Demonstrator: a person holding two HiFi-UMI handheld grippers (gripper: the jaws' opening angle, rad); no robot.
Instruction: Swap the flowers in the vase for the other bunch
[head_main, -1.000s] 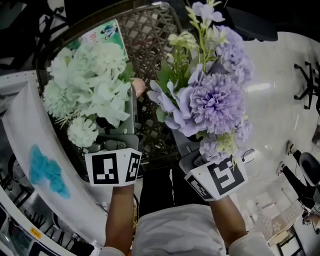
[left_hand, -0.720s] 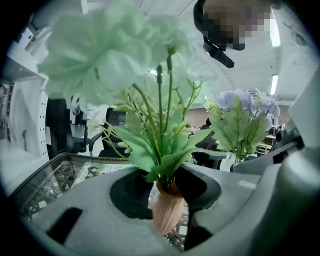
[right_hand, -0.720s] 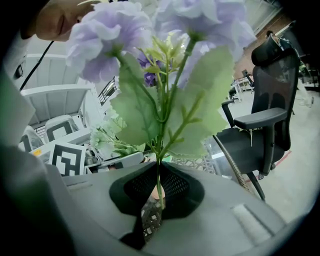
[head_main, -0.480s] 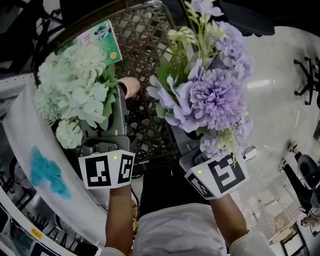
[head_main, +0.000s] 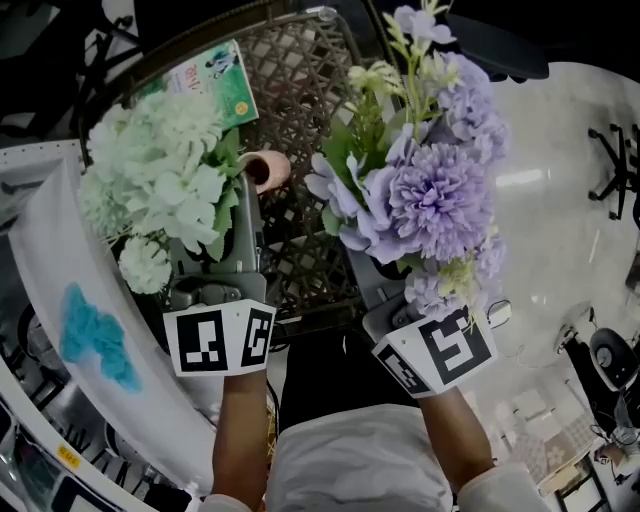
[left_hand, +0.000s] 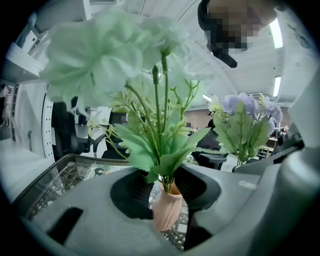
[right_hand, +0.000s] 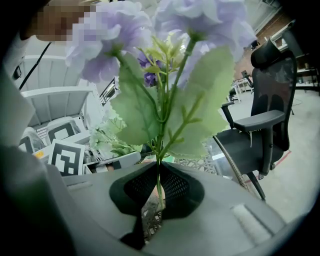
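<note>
A pale green-white bunch (head_main: 160, 170) stands in a small ribbed pink vase (head_main: 264, 168) on the lattice table. My left gripper (head_main: 250, 192) reaches up to the vase. Its jaws have just been closing, and in the left gripper view the vase (left_hand: 167, 215) sits between the pads with the left gripper (left_hand: 167, 200) shut on it; the bunch (left_hand: 115, 55) rises above. My right gripper (head_main: 388, 278) holds a purple bunch (head_main: 430, 200) upright to the right of the vase. In the right gripper view the right gripper (right_hand: 159, 192) is shut on its thin green stem (right_hand: 159, 175).
The brown lattice tabletop (head_main: 300, 80) carries a green booklet (head_main: 215, 75) at its far left. A white board with a blue patch (head_main: 90, 340) runs along the left. An office chair (right_hand: 265, 100) stands to the right of the table.
The pale bunch and vase have shifted a little to the left, uncovering more of the booklet. The left gripper's jaws have narrowed onto the vase. The right gripper and purple bunch have kept still.
</note>
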